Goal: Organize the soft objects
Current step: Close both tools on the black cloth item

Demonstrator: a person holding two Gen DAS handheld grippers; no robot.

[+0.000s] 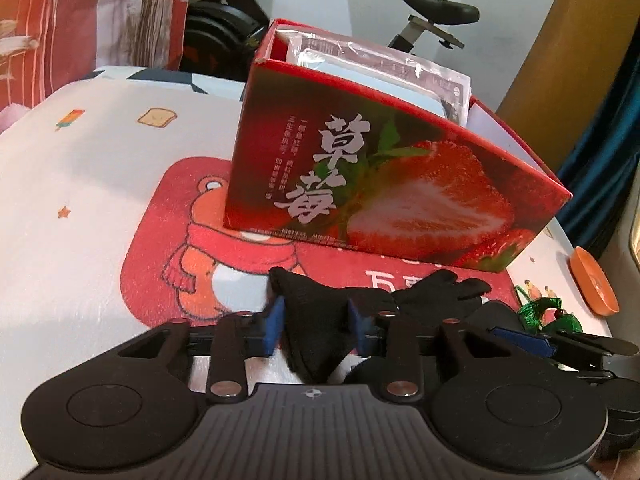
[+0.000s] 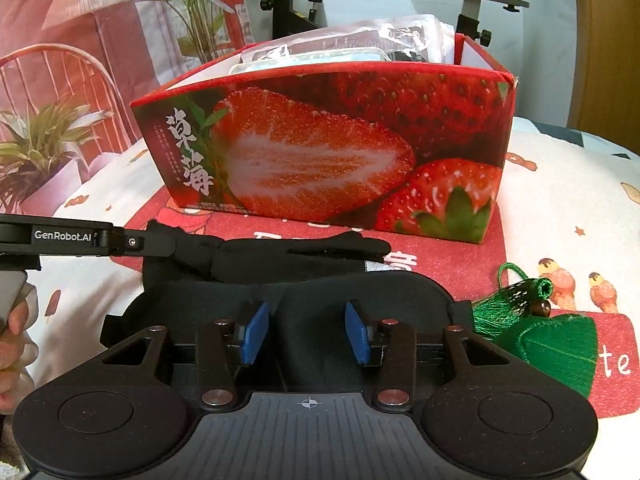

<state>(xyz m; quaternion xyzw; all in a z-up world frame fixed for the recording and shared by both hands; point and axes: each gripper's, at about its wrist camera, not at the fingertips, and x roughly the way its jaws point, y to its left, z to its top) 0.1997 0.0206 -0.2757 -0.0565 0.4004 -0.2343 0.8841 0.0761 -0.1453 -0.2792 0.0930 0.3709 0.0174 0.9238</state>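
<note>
Two grippers at work over one black fabric piece on the red bear-print mat. From the left wrist view: left gripper with blue pads narrowed onto a bunched fold of that black cloth, pinched and pulled up between them; the rest trailing right as a dark glove-like shape toward the right gripper's fingers at the far edge. From the right wrist view: right gripper partly open, pads either side of the same black fabric lying flat beneath; whether pressing it or merely straddling it, impossible to tell. Left gripper's arm reaching in from the left edge, tip buried in the cloth, a hand just below.

Counted: one strawberry-printed red box directly behind the fabric, open-topped, holding clear plastic packets; one green tassel beside one green felt piece to the right; one orange dish at the far right.

Underneath, a pale sheet printed with small cartoons. Behind, patterned curtains, an exercise bike, a yellow-brown wall.
</note>
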